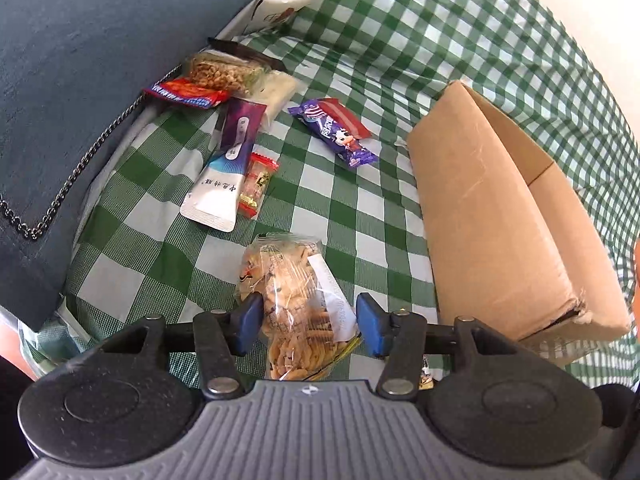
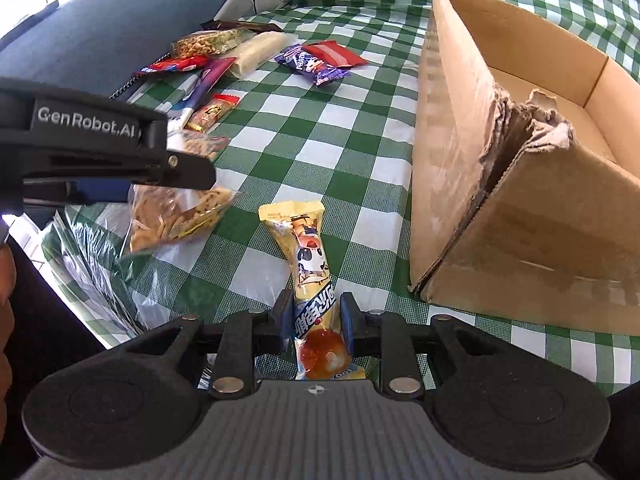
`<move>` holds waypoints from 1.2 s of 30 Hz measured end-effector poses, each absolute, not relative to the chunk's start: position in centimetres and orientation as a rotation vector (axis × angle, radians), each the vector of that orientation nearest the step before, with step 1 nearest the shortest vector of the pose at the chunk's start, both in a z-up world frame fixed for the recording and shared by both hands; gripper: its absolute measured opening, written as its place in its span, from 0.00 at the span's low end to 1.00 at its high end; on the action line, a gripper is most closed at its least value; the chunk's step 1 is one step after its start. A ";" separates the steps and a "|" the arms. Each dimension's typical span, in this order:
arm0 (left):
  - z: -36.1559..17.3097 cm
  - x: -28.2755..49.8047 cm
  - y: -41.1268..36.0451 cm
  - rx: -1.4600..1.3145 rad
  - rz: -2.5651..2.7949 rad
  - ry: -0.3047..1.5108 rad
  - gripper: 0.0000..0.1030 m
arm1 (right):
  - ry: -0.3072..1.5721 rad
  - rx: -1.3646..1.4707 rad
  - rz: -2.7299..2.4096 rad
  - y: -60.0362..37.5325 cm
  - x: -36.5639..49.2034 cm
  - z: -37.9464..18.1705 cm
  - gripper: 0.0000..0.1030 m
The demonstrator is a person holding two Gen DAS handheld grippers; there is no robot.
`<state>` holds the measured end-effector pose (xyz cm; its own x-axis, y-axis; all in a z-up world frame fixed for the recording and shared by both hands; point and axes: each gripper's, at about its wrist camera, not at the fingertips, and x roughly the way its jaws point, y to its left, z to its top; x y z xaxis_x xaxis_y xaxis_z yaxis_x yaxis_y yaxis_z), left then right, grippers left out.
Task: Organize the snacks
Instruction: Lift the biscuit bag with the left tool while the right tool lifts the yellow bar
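You are early in the job. The box (image 2: 520, 184) shows only bare cardboard in the part of its inside that is visible, so as far as these views tell, no snack is packed yet.

Your right tool (image 2: 315, 322) is clenched on the lower end of the yellow bar (image 2: 308, 264), which points away from you just left of the box's torn near corner. Your left tool (image 1: 310, 318) has its blue pads against both sides of the cracker bag (image 1: 294, 280), so it appears to be grasping it, well left of the box; whether the bag is lifted off the checked cloth (image 1: 400, 32) I cannot tell.

Left of the box, about 7 more snacks lie loose on the cloth: the purple candy (image 1: 334, 130) nearest it, then a white pouch (image 1: 218, 190), a red sweet (image 1: 256, 184), a peanut pack (image 1: 218, 72) and others farther left, against the blue cushion (image 1: 80, 60).

So 2 snacks are in hand and the rest wait; all of them need to go into the box.
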<state>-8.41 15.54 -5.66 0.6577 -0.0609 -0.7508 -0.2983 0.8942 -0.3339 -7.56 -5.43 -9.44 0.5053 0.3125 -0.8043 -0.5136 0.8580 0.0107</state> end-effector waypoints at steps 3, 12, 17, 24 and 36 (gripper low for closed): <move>-5.9 -8.4 15.6 -0.460 0.146 0.859 0.55 | 0.913 -0.242 0.515 -5.2 -7.5 -9.3 0.26; -5.8 -8.3 15.6 -0.475 0.163 0.860 0.59 | 0.914 -0.228 0.515 -5.6 -7.5 -9.1 0.26; -5.8 -8.3 15.5 -0.475 0.169 0.862 0.60 | 0.916 -0.225 0.507 -5.6 -7.5 -9.1 0.26; -5.9 -8.3 15.5 -0.477 0.172 0.862 0.62 | 0.910 -0.236 0.506 -5.5 -7.6 -9.2 0.25; -6.0 -8.2 15.4 -0.472 0.170 0.868 0.62 | 0.883 -0.258 0.506 -5.5 -8.1 -9.0 0.25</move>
